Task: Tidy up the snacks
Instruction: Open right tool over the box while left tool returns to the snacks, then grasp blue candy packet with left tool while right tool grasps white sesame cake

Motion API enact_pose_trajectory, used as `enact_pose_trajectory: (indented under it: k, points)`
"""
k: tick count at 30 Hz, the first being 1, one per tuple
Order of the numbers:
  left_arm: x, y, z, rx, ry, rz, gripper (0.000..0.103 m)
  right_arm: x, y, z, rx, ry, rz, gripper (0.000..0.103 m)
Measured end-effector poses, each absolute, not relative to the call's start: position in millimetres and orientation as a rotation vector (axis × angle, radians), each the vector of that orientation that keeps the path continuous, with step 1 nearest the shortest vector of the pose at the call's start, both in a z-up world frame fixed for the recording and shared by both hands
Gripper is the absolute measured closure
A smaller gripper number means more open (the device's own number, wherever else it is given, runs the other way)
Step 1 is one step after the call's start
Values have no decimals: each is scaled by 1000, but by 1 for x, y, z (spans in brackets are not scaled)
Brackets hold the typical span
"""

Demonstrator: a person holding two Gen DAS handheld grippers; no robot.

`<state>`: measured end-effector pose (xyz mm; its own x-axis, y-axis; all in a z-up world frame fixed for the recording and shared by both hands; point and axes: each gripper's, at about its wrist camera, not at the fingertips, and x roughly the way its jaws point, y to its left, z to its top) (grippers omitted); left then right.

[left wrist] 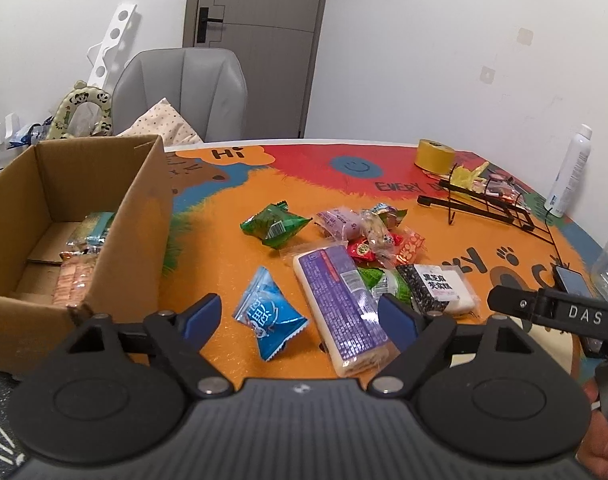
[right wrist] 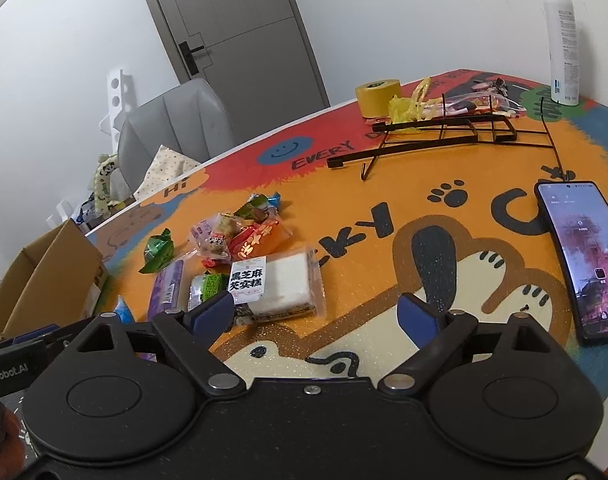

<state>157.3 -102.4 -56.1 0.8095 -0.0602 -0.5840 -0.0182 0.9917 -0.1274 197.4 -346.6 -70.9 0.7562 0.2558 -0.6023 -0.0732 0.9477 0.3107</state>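
A heap of wrapped snacks lies on the orange table mat (left wrist: 231, 256). In the left wrist view my left gripper (left wrist: 299, 316) stands open above a small blue packet (left wrist: 269, 316) and a long purple bar (left wrist: 340, 304), pads touching neither. Beyond them lie a green packet (left wrist: 275, 226) and a white black-sesame cake pack (left wrist: 440, 286). A cardboard box (left wrist: 75, 216) at the left holds a few snacks. My right gripper (right wrist: 316, 312) is open; its left fingertip sits at the edge of the white cake pack (right wrist: 279, 284), over bare mat otherwise.
A phone (right wrist: 584, 256) lies at the right. A black wire rack (right wrist: 444, 132), a yellow tape roll (right wrist: 378, 98) and a white spray bottle (right wrist: 562, 40) stand at the back. A grey chair (left wrist: 183, 92) is behind the table. The right gripper's arm (left wrist: 560, 312) juts in beside the left one.
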Motion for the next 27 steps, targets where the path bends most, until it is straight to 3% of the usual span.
enact_pose_trajectory:
  k: [10, 19, 27]
  points:
    - [172, -92, -68, -163, 648, 38, 35, 203, -341, -82, 269, 667, 149, 7]
    - [186, -90, -79, -190, 662, 70, 37, 214, -334, -86, 263, 660, 162, 5]
    - [194, -82, -95, -221, 706, 88, 57, 224, -321, -92, 223, 672, 171, 5]
